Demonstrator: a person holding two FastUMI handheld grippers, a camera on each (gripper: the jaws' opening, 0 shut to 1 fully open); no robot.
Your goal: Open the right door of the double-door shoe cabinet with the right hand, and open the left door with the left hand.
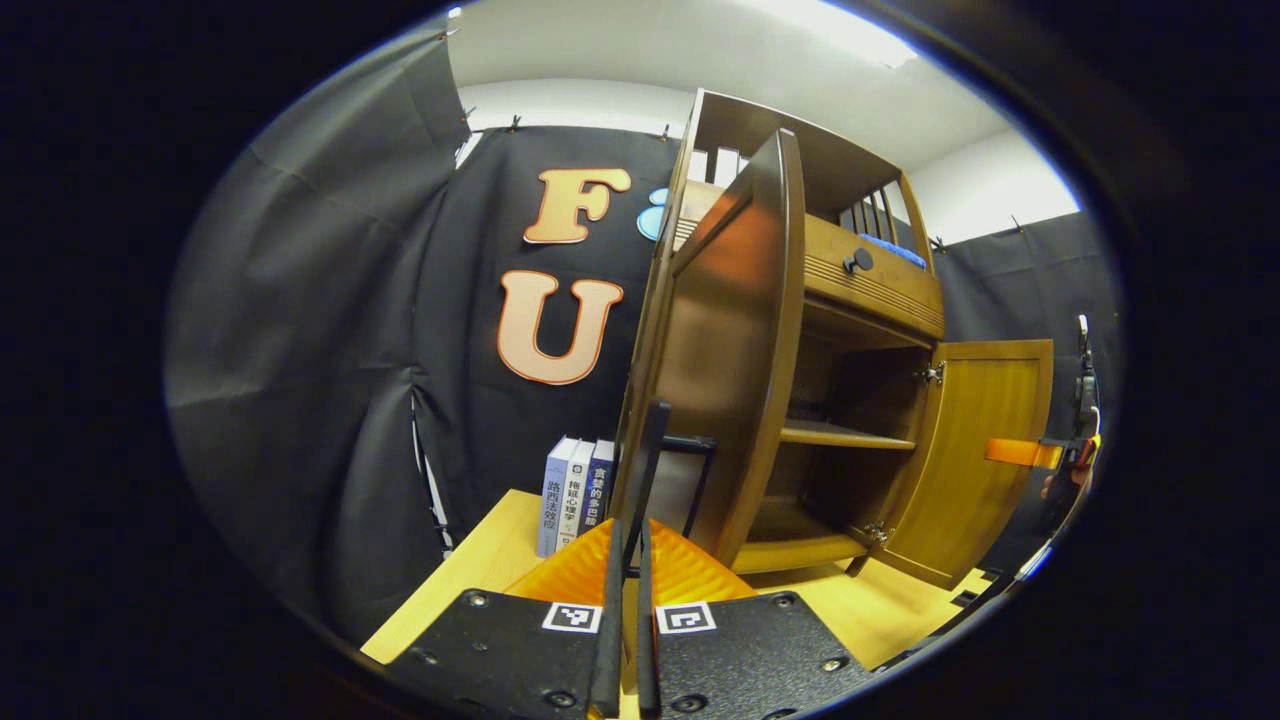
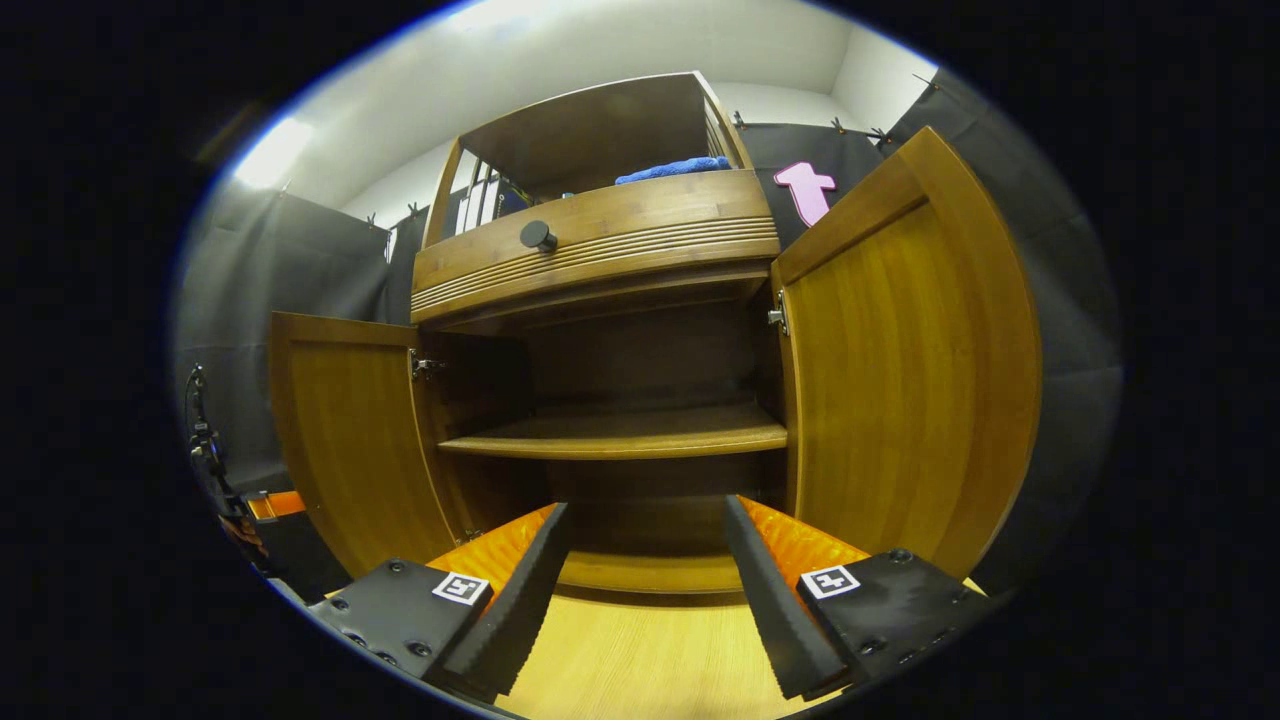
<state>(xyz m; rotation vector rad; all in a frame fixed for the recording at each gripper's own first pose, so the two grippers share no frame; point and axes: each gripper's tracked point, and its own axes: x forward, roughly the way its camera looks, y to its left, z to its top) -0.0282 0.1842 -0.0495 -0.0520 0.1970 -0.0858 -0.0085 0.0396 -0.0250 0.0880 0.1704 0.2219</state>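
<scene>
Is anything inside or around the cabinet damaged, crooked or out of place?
Nothing stands out. Both doors, left and right, hang open straight on their hinges. The shelf sits level and bare, the drawer is shut, and three books stand upright beside the cabinet.

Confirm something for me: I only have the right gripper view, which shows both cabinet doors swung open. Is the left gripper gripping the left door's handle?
Observer: It looks so. In the left gripper view, the left gripper has its fingers closed around the thin black handle on the left door.
Operator: Is anything standing beside the cabinet on that side?
Observer: Yes, three books stand upright on the table, close against the outer side of the cabinet.
</scene>
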